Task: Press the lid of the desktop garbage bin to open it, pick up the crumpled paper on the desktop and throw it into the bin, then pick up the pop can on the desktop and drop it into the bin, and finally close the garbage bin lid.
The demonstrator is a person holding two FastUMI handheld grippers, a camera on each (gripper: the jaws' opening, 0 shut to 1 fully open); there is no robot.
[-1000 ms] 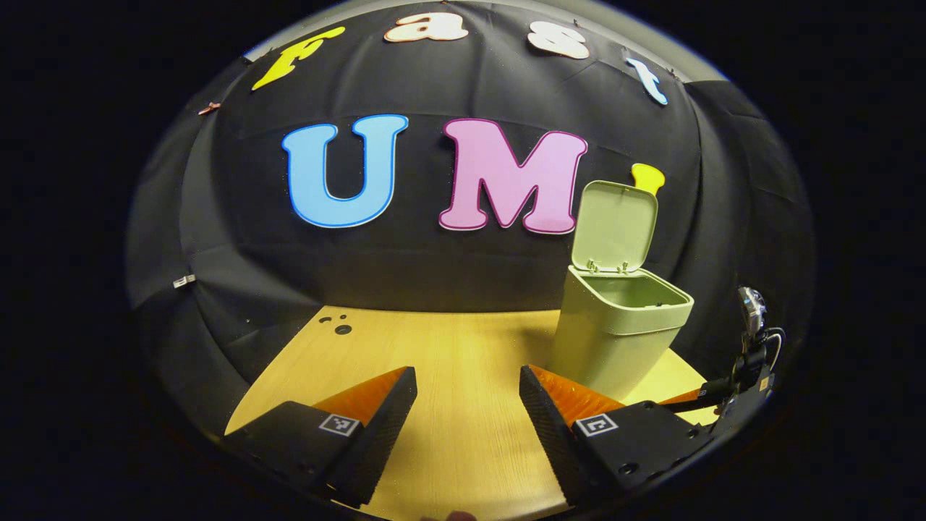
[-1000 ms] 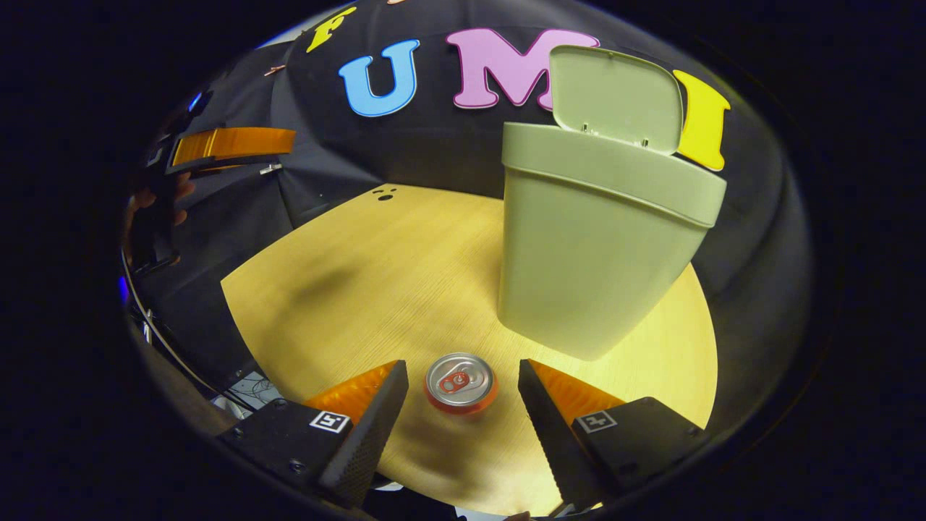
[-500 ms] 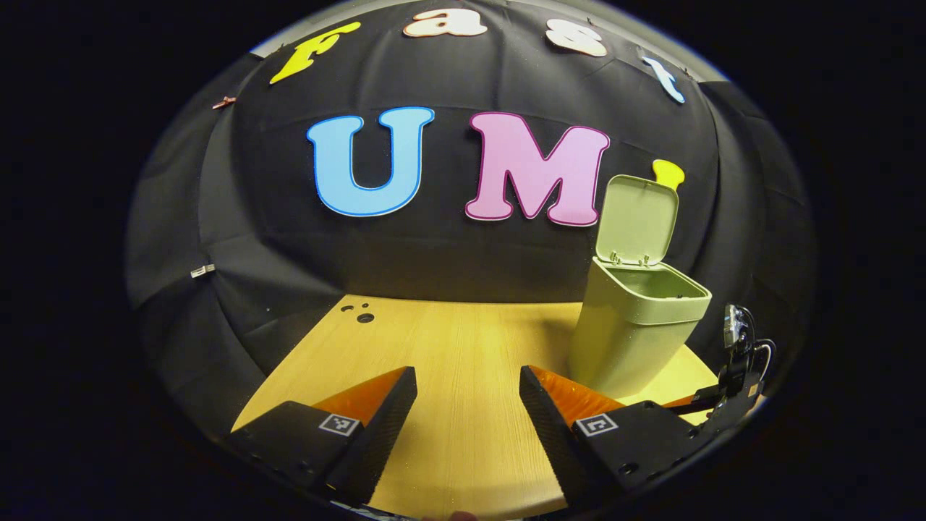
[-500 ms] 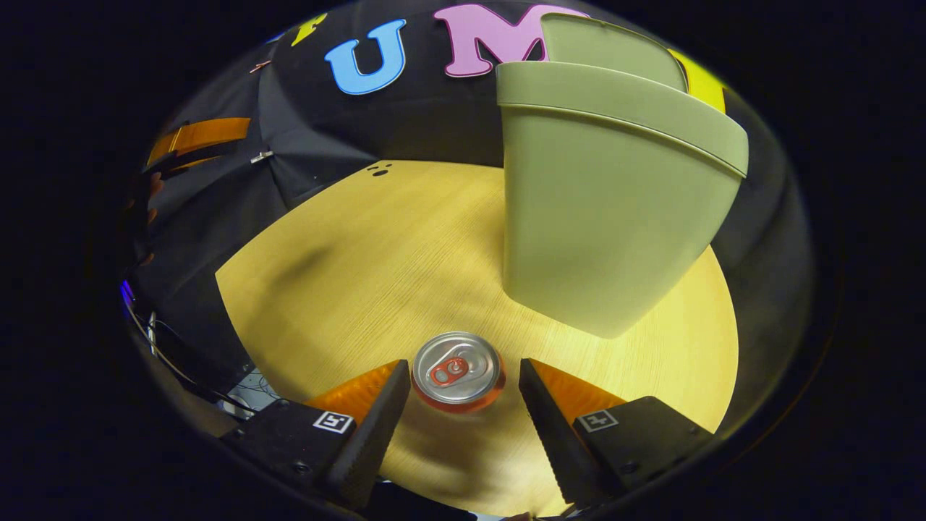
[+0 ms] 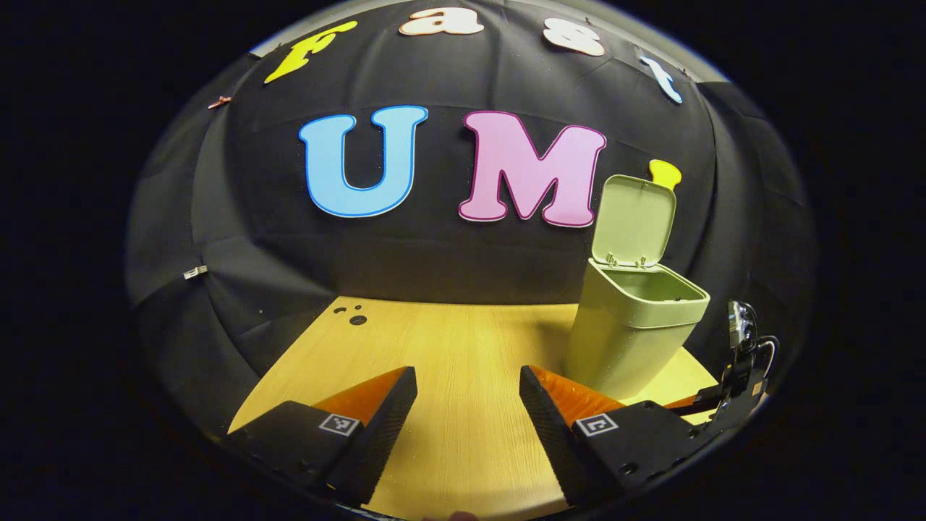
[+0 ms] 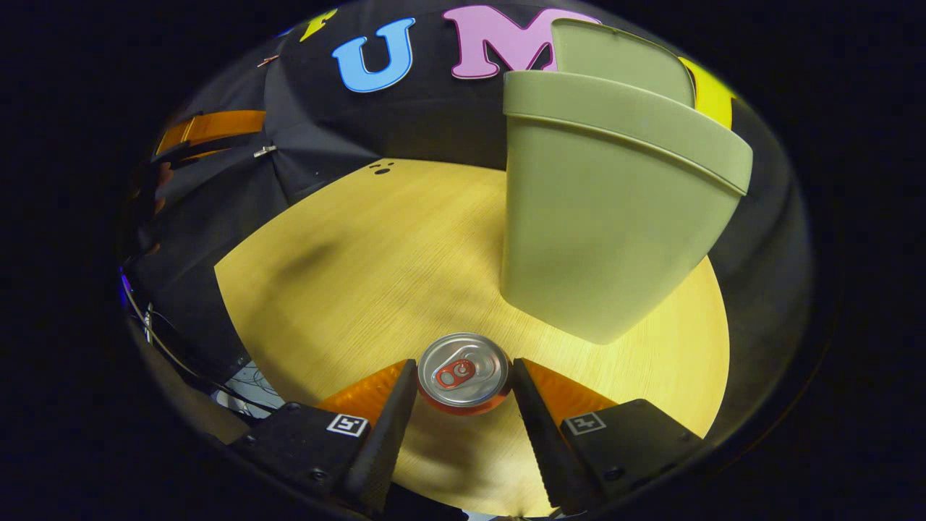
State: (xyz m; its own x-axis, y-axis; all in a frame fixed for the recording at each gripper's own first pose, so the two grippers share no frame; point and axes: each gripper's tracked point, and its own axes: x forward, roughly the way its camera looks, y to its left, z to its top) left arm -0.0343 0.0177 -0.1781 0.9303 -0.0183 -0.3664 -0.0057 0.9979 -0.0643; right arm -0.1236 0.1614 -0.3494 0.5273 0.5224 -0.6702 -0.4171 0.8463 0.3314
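— Since a half second ago our right gripper has narrowed its fingers onto the pop can. Are both touching?

— We see both fingers against the can's sides at lower centre of the right gripper view, the can upright on the table.

— And to the right of it?

— The bin fills the upper right, lid up.

— Our left gripper?

— Fingers spread, grasping nothing, bin at right.

Green bin lid open; red-sided can upright, apparently touching fingers.
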